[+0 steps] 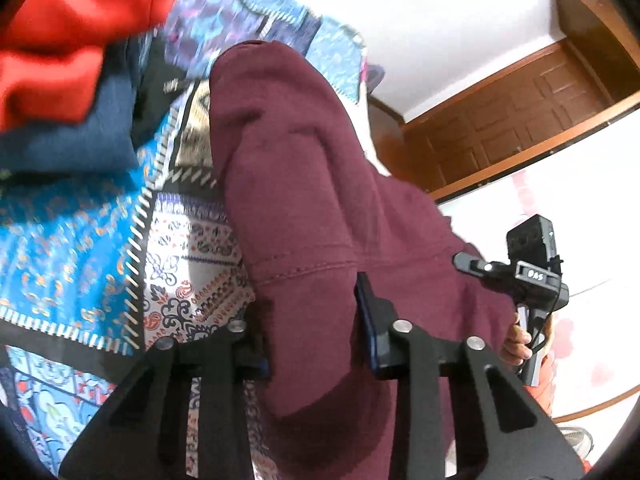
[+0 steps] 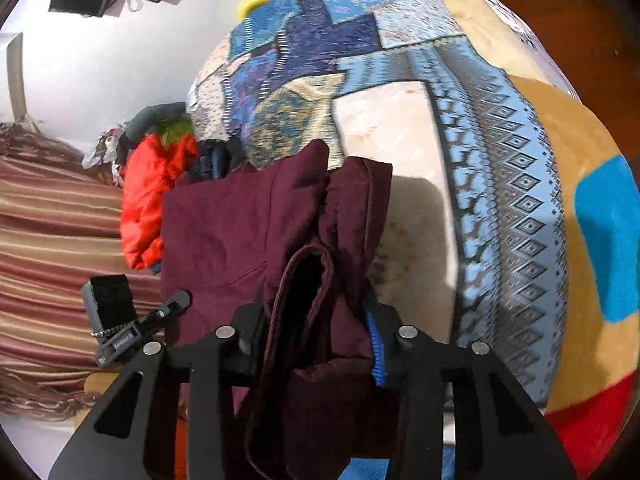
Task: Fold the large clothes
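Observation:
A large maroon garment (image 1: 304,200) hangs between both grippers over a patterned blue patchwork bedspread (image 1: 72,240). My left gripper (image 1: 312,320) is shut on one edge of it, with cloth bunched between the fingers. My right gripper (image 2: 316,320) is shut on another folded edge of the maroon garment (image 2: 224,232), where several layers and a corded seam pass between the fingers. The right gripper also shows in the left wrist view (image 1: 524,276), held in a hand at the right. The left gripper shows in the right wrist view (image 2: 132,328), at the lower left.
A red garment (image 1: 60,40) and a navy garment (image 1: 72,136) lie piled on the bed. The red garment (image 2: 152,200) also shows beside the maroon one. A brown wooden door (image 1: 520,116) stands behind. A striped curtain (image 2: 52,272) hangs at the left. The bedspread (image 2: 500,184) slopes away to the right.

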A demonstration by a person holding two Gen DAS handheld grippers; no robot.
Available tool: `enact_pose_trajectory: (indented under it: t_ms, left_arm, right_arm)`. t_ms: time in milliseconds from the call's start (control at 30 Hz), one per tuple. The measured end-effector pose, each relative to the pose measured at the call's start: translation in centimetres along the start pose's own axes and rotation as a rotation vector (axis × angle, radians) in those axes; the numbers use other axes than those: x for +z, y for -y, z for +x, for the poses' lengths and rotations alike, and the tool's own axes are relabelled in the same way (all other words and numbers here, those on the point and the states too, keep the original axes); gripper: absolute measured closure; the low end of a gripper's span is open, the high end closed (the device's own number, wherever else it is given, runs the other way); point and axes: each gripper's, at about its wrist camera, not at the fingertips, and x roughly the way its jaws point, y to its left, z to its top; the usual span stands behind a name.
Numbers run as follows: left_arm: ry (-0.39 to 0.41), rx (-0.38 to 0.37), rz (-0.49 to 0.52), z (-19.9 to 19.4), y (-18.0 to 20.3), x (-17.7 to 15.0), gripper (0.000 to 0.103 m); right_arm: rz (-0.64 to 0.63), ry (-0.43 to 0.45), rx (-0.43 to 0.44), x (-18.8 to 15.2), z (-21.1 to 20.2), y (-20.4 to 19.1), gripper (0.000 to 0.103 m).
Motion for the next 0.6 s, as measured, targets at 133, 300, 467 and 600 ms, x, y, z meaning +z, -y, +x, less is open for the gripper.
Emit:
enact_pose_trajectory:
  t_ms: [133,300,467,600]
  left_arm:
    - [0.064,0.017,0.057,-4.4,1.5,0.3,0.073]
    - [0.178,0.030,0.109,-11.3,2.3,1.6,0.073]
    - [0.304,0.060,0.134,-19.1,1.8,3.6,0.073]
    - [0.371,0.125,0.166,-23.9,0.7,5.3,0.073]
  right_arm:
    - [-0.087,0.043,-0.010,-0.5,-1.0,-4.2,0.069]
    - [-0.212,0.113,0.021,-0.1,-2.0,-10.7,0.069]
    - [-0.345,0.166,0.083,0.9,-1.3,-17.2,0.069]
    - [-0.397,0.169,0.127,2.4,1.4,-21.7,0.069]
